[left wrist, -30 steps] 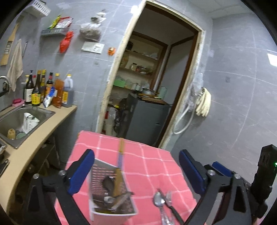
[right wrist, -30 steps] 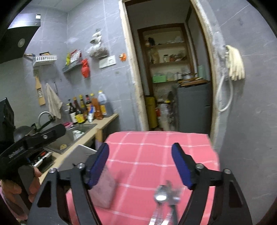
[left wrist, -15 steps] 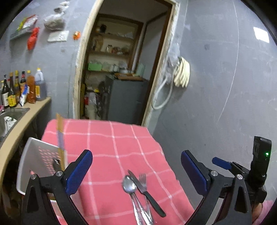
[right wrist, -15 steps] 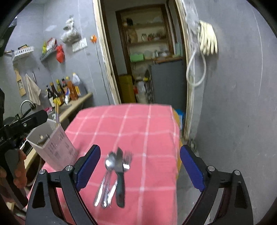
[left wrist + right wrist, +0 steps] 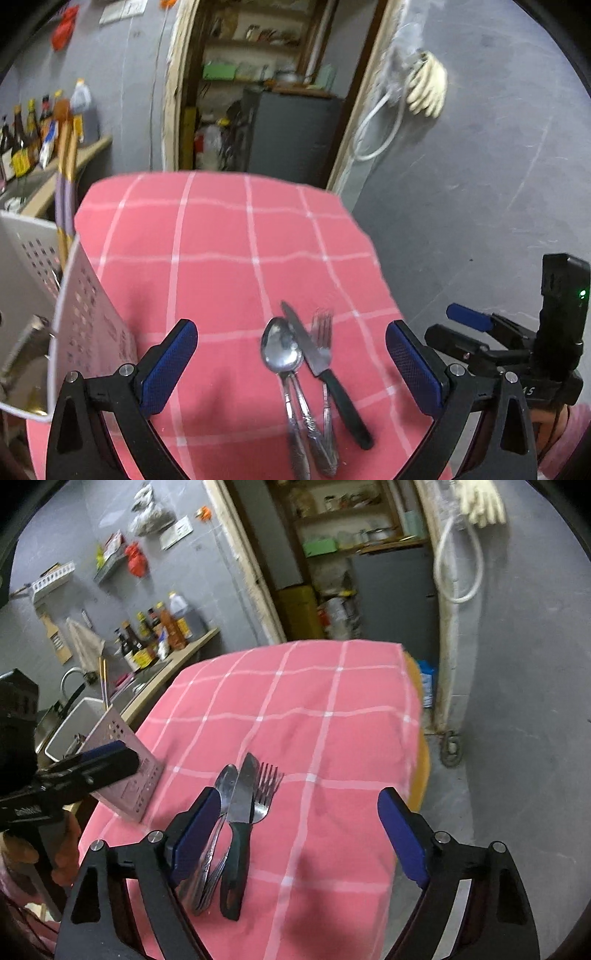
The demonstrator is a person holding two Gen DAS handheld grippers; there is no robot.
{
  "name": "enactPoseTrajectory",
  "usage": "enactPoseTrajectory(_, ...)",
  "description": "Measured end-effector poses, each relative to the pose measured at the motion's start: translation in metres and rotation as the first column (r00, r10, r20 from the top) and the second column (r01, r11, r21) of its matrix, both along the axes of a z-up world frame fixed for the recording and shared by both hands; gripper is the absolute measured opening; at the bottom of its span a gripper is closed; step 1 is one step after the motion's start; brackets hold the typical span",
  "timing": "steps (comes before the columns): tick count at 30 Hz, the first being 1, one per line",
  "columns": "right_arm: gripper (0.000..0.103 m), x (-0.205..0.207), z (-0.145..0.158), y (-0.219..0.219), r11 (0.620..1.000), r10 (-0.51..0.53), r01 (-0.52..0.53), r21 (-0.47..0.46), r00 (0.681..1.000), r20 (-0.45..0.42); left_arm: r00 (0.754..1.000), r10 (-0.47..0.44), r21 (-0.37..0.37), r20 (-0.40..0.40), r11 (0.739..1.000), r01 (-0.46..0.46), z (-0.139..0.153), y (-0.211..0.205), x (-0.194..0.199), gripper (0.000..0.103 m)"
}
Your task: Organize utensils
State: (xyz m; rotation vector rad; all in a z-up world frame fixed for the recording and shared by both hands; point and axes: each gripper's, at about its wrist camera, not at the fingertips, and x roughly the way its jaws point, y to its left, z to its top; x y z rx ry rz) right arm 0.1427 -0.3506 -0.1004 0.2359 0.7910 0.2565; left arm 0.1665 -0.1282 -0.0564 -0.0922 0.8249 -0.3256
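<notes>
A spoon (image 5: pixel 280 350), a black-handled knife (image 5: pixel 321 369) and a fork (image 5: pixel 322 332) lie side by side on the pink checked tablecloth (image 5: pixel 229 240). A white perforated utensil caddy (image 5: pixel 86 332) stands at the table's left edge with chopsticks (image 5: pixel 66 177) and other utensils in it. My left gripper (image 5: pixel 291 362) is open and empty, hovering above the cutlery. My right gripper (image 5: pixel 299 834) is open and empty, above the spoon (image 5: pixel 225 786), knife (image 5: pixel 240 801) and fork (image 5: pixel 264 790); the caddy (image 5: pixel 122 775) stands to its left.
A counter with a sink (image 5: pixel 74 686) and several bottles (image 5: pixel 155 635) runs along the left wall. Beyond the table is a doorway with shelves and a dark cabinet (image 5: pixel 291 133). The table's right edge (image 5: pixel 417 738) drops to a grey floor.
Both grippers have swung right and tilted down, so the cutlery now lies between their fingers. The caddy has slid to the left of both views.
</notes>
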Motion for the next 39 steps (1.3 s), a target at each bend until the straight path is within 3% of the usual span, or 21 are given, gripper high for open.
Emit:
enactPoseTrajectory(3,0.070,0.019,-0.014,0.006,0.998,0.059,-0.058,0.013,0.998,-0.025,0.999,0.012,0.017,-0.033,1.000,-0.011,-0.012,-0.002,0.009,0.099)
enactPoseTrajectory(10,0.045,0.052,-0.041,0.017,0.987,0.155,-0.152,0.053,0.985,-0.073,0.991,0.011,0.010,-0.136,1.000,-0.010,-0.043,-0.003,0.035,0.072)
enactPoseTrajectory(15,0.040,0.070,-0.055,0.026,0.974,0.222,-0.216,0.074,0.971,-0.091,0.979,-0.013,-0.024,-0.203,1.000,0.009,-0.061,-0.002,0.051,0.057)
enactPoseTrajectory(25,0.031,0.092,-0.072,0.041,0.951,0.303,-0.293,0.104,0.947,-0.106,0.949,-0.049,-0.080,-0.313,0.996,0.025,-0.087,0.001,0.068,0.041)
enactPoseTrajectory(29,0.026,0.096,-0.073,0.045,0.934,0.349,-0.338,0.113,0.931,-0.103,0.945,-0.057,-0.100,-0.323,0.995,0.026,-0.091,0.002,0.069,0.036)
enactPoseTrajectory(34,0.016,0.099,-0.075,0.054,0.909,0.412,-0.398,0.122,0.903,-0.120,0.934,-0.066,-0.108,-0.351,0.994,0.030,-0.095,0.002,0.072,0.020)
enactPoseTrajectory(39,0.010,0.095,-0.075,0.048,0.917,0.388,-0.369,0.150,0.913,-0.128,0.926,-0.082,-0.148,-0.369,0.989,0.028,-0.096,0.002,0.075,0.011)
